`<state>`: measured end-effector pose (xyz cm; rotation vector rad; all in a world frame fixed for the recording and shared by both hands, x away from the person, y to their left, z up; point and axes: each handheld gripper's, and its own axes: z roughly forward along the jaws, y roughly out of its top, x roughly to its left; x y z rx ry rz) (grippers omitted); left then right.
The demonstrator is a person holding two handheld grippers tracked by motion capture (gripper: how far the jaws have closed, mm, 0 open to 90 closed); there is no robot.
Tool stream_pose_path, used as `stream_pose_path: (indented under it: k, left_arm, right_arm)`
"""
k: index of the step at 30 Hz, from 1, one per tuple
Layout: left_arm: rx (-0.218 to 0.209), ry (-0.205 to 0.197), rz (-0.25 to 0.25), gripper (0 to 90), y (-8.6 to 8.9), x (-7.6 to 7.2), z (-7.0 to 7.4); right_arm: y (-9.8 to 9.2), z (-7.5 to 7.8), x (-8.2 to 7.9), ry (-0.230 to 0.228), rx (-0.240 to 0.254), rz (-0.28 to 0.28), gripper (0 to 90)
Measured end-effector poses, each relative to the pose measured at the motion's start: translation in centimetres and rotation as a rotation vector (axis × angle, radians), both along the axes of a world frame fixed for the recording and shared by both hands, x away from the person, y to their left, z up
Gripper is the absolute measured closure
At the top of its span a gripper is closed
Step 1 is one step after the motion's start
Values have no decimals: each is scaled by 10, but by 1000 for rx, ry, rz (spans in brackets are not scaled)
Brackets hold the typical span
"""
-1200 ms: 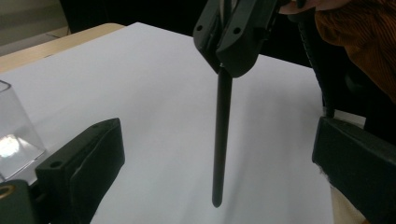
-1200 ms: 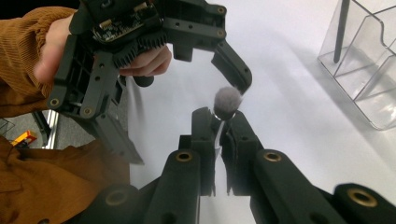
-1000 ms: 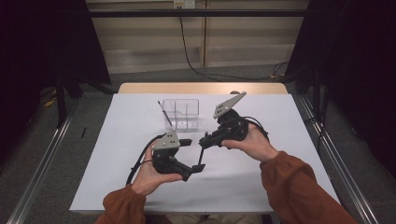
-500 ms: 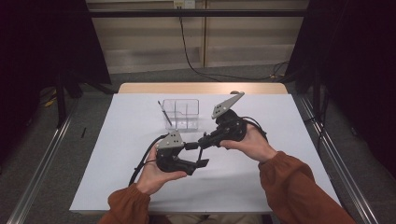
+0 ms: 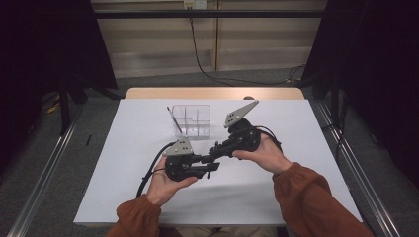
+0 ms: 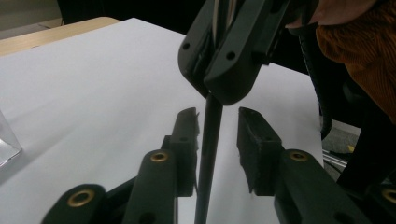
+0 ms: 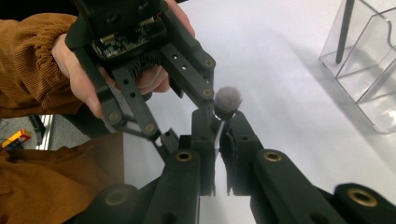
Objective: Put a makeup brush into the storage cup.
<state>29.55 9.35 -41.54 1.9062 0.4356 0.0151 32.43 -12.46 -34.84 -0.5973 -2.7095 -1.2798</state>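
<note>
meeting mid-table, left gripper (image 5: 210, 165) closing beside right gripper's (image 5: 213, 149) brush (image 7: 227, 101).

right hand-held gripper (image 7: 219, 140): clamped on brush (image 7: 227, 103) | left hand-held gripper (image 7: 187, 100): beside bristles | clear organizer (image 7: 369, 60): upper right

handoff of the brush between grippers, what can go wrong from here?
1. The right gripper is shut on the brush, but the left gripper fingers, which have just been closing, don't press it yet: an early release may drop it.
2. Held off-centre, the thin handle could tilt before reaching the clear container.
</note>
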Motion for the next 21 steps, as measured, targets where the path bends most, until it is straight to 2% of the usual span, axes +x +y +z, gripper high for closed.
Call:
stream_pose_path:
  k: [9, 21]
  left_arm:
    - [10, -9, 11, 820, 3, 1, -1]
    - [20, -21, 6, 841, 2, 0, 0]
  right_arm:
    - [-1, -3, 0, 5, 7, -7, 837]
    - [-2, -6, -1, 0, 35, -14, 835]
